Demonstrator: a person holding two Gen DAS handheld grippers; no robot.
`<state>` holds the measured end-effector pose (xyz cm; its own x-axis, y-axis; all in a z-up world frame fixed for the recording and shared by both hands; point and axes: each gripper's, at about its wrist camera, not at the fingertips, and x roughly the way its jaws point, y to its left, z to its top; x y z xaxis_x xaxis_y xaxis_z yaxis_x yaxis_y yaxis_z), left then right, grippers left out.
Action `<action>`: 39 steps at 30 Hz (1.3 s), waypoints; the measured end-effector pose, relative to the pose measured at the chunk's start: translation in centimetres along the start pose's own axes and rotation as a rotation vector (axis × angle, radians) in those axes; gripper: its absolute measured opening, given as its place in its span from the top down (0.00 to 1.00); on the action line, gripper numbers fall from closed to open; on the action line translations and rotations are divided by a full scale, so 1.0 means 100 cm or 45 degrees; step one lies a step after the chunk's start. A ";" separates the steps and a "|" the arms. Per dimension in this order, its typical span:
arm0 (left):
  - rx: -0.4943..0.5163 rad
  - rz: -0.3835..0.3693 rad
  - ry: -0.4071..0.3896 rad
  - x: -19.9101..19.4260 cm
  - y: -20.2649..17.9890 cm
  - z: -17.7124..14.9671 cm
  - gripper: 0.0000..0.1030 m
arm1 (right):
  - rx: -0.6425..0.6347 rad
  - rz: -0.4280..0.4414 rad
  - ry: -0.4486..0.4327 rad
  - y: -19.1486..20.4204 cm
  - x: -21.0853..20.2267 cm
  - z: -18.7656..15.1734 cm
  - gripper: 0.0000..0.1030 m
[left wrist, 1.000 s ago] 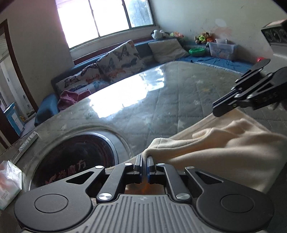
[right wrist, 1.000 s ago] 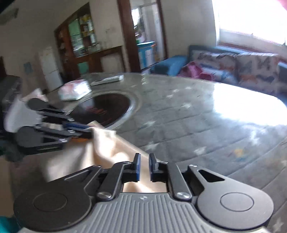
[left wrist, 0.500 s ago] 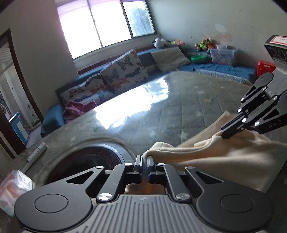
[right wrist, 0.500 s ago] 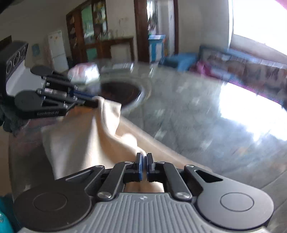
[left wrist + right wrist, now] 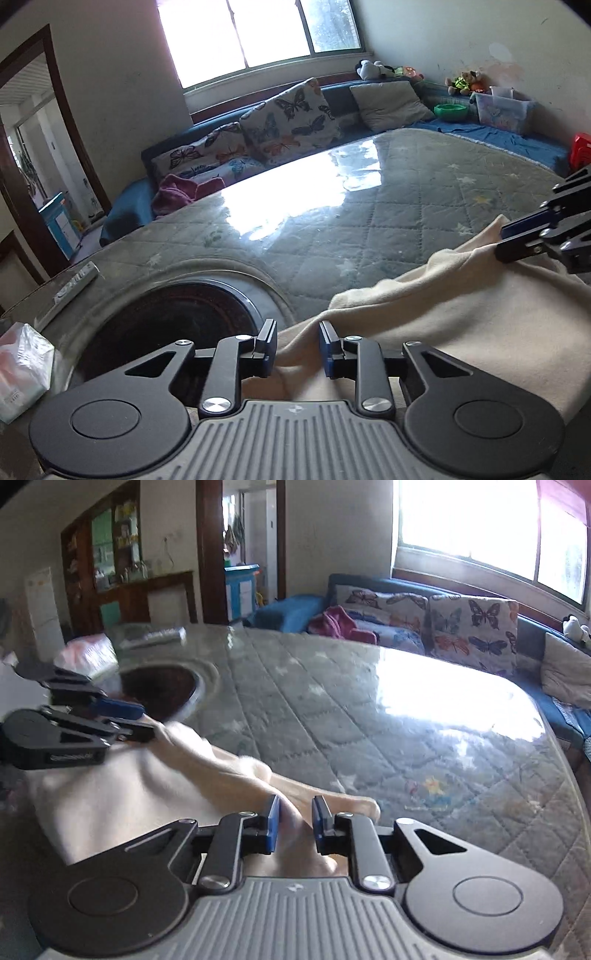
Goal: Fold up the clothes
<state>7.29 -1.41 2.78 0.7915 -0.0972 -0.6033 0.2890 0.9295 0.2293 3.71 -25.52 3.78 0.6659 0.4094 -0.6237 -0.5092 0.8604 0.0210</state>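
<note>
A cream garment (image 5: pixel 461 317) lies folded at the near edge of the glass-topped table (image 5: pixel 369 221); it also shows in the right wrist view (image 5: pixel 155 786). My left gripper (image 5: pixel 297 347) is open, its jaws standing either side of the garment's left corner without pinching it. My right gripper (image 5: pixel 294 821) is open over the garment's right corner. Each gripper shows in the other's view, the right gripper (image 5: pixel 517 240) at the far right and the left gripper (image 5: pixel 136 720) at the left, both with jaws apart at the cloth's edge.
A dark round inset (image 5: pixel 177 317) sits in the table at the left. A tissue pack (image 5: pixel 22 369) and a remote (image 5: pixel 75 282) lie near the left edge. A sofa with butterfly cushions (image 5: pixel 288 114) runs behind the table.
Both grippers were shut on the garment's corners and have opened, letting the cloth go. The garment has settled lower onto the table.
</note>
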 end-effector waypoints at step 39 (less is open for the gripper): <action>-0.285 -0.187 0.014 0.013 -0.030 0.010 0.74 | 0.198 0.063 0.015 -0.007 0.005 -0.007 0.85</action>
<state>7.97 -4.68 2.11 0.7438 -0.2339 -0.6261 0.2727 0.9614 -0.0351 4.00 -26.17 2.91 0.6351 0.4499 -0.6279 -0.4504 0.8761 0.1721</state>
